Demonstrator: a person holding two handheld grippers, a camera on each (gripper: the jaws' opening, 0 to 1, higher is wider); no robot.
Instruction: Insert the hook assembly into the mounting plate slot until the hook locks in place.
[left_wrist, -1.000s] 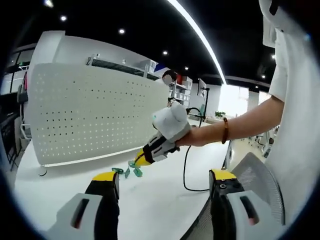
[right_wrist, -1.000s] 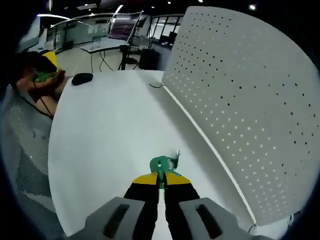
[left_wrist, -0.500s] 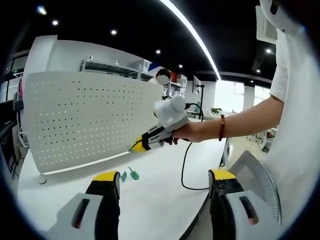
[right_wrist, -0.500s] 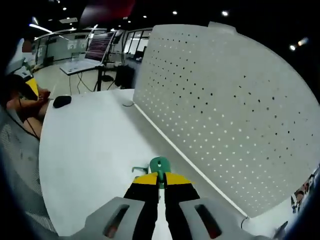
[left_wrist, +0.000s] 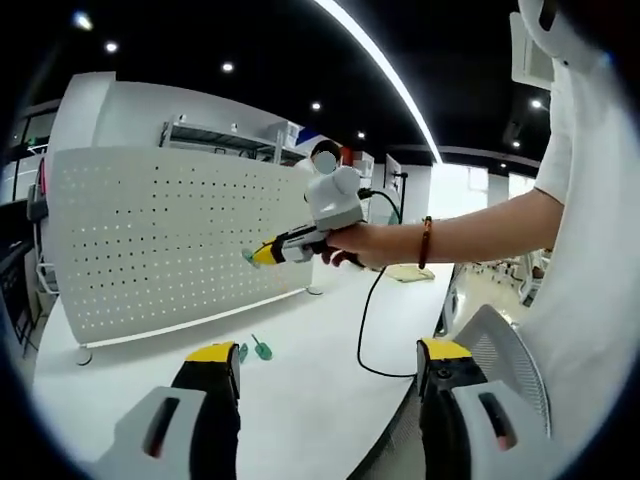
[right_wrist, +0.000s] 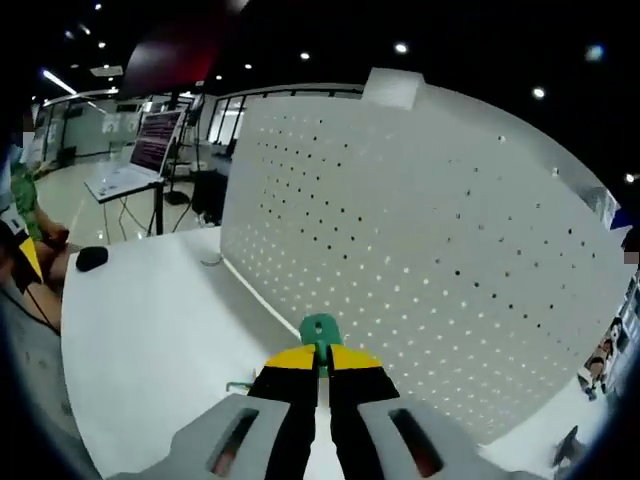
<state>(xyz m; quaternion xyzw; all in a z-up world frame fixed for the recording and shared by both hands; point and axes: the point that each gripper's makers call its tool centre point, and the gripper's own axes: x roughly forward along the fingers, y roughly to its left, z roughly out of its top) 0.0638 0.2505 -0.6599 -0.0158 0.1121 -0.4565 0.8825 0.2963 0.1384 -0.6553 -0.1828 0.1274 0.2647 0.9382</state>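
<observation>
The white perforated mounting plate (left_wrist: 170, 240) stands upright at the back of the white table (left_wrist: 320, 390). In the left gripper view a hand holds my right gripper (left_wrist: 252, 256) in the air just in front of the plate, shut on a small green hook (left_wrist: 246, 257). In the right gripper view the same green hook (right_wrist: 320, 328) sticks out between the shut yellow-tipped jaws of my right gripper (right_wrist: 320, 358), pointing at the plate (right_wrist: 430, 270) close ahead. My left gripper (left_wrist: 328, 352) stands open low over the table with nothing between its jaws.
Two more green hooks (left_wrist: 262, 348) lie on the table in front of the plate. A black cable (left_wrist: 363, 330) trails across the table to its right edge. A mesh chair (left_wrist: 505, 350) stands at the right. A black mouse (right_wrist: 92, 258) lies at the far left of the table.
My right gripper has risen from the table with the green hook and moved up close to the perforated plate. The left gripper has stayed low and open.
</observation>
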